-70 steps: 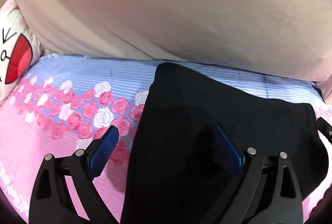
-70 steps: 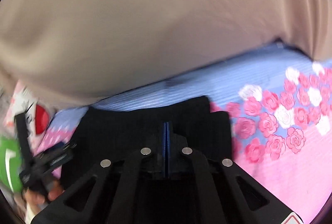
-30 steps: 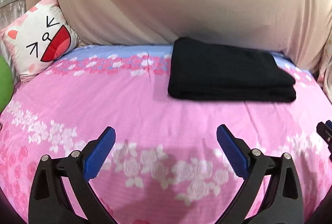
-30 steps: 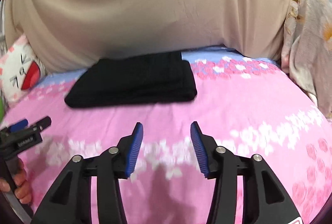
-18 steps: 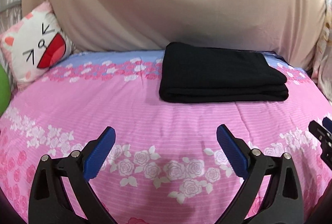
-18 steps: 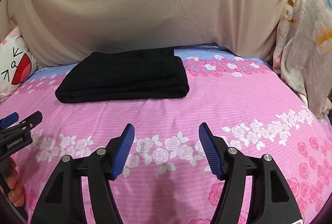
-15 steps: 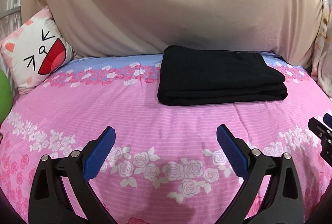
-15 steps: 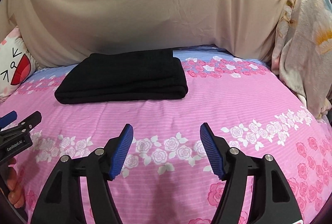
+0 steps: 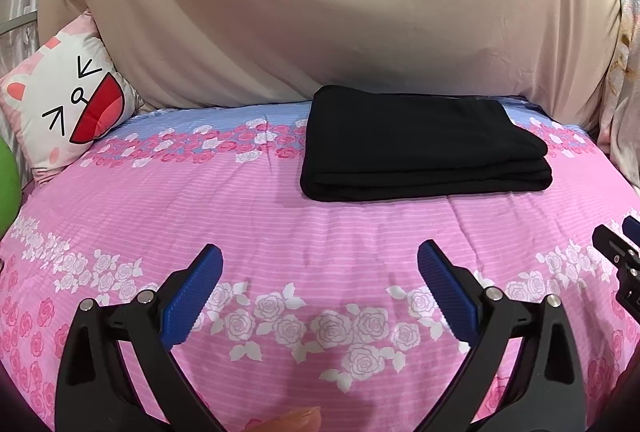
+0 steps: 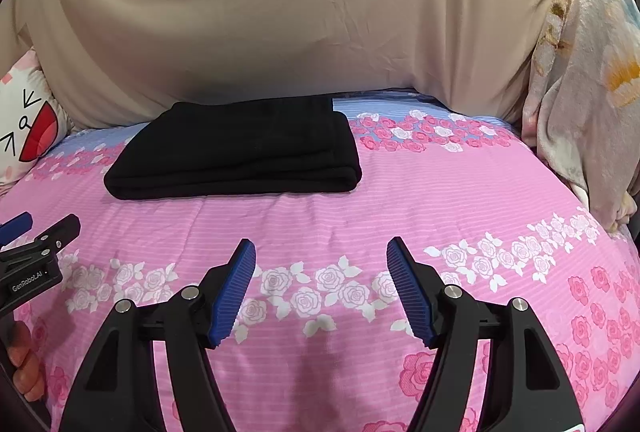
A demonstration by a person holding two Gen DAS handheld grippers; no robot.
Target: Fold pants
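Two hand-held grippers hover over the bed (image 9: 280, 216), and neither one has anything in it. Black pants (image 9: 420, 148) lie folded into a neat flat rectangle on the pink rose-print bedspread, far edge just against the beige sheet (image 9: 320, 12) draped behind them. Left hand-held gripper (image 9: 320, 264) sits on the near side of the pants, well apart from them, blue pads spread wide with only bedspread showing between. Right hand-held gripper (image 10: 321, 252) is also on the near side of the pants, clear of the cloth, its jaws apart and bare. Off to the left of the pants a cartoon-cat pillow (image 9: 64, 112) leans against the beige sheet. To the right of the pants, a pale floral cloth (image 10: 584, 92) hangs at the bed's edge.
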